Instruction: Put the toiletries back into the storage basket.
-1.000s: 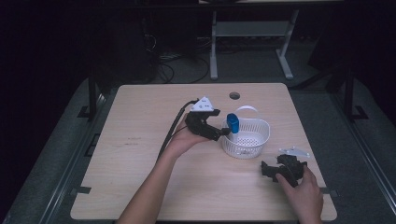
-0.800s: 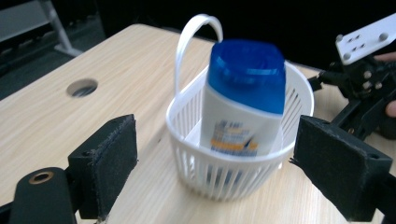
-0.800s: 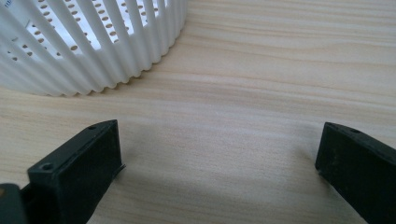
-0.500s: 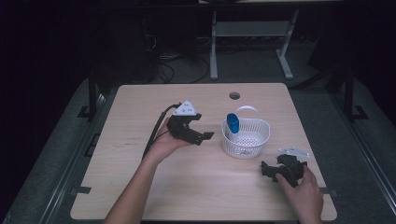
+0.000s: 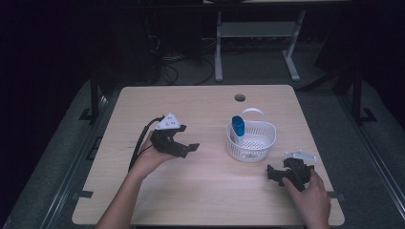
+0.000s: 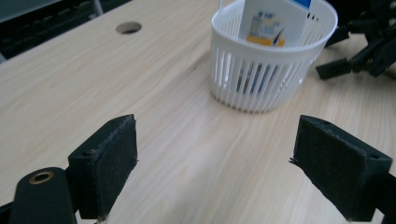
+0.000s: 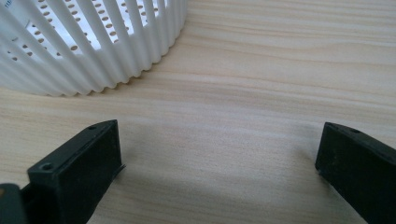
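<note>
blue bottle (image 5: 238, 126) upright, leaning in basket (image 5: 260, 148)

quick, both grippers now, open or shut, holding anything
left gripper: open, holding nothing
right gripper: open, holding nothing
</note>
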A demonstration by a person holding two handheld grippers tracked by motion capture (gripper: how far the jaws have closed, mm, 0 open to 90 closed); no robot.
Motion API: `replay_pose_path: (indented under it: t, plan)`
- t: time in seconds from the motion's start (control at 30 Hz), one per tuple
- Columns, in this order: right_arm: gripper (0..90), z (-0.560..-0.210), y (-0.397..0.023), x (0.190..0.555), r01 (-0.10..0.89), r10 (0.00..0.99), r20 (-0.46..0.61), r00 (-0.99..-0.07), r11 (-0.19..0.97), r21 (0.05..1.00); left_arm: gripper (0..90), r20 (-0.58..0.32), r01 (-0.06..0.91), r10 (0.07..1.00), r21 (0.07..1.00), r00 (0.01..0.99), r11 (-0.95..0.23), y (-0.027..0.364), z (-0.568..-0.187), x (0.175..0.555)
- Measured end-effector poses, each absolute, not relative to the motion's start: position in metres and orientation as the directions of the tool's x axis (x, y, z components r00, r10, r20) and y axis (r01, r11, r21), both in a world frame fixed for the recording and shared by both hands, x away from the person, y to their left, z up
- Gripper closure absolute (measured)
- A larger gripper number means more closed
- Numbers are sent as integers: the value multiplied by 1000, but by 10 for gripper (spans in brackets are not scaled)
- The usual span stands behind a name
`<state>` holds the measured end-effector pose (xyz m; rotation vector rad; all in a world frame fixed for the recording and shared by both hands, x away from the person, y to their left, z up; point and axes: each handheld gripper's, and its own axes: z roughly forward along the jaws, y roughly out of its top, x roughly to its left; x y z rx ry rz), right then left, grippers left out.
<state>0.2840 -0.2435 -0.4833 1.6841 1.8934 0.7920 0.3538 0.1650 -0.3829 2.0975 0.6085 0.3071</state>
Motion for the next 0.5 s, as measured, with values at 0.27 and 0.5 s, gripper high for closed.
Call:
replay_pose_path:
  t: [0.27, 0.5]
  plan:
    - [0, -483, -243, 284, 713, 992, 22, -124, 73, 697, 134, -10, 342, 563, 803, 826, -487, 189, -401, 337]
    - [0, -483, -243, 284, 713, 992, 22, -124, 73, 698, 134, -10, 369, 593, 792, 805, -486, 210, -413, 322]
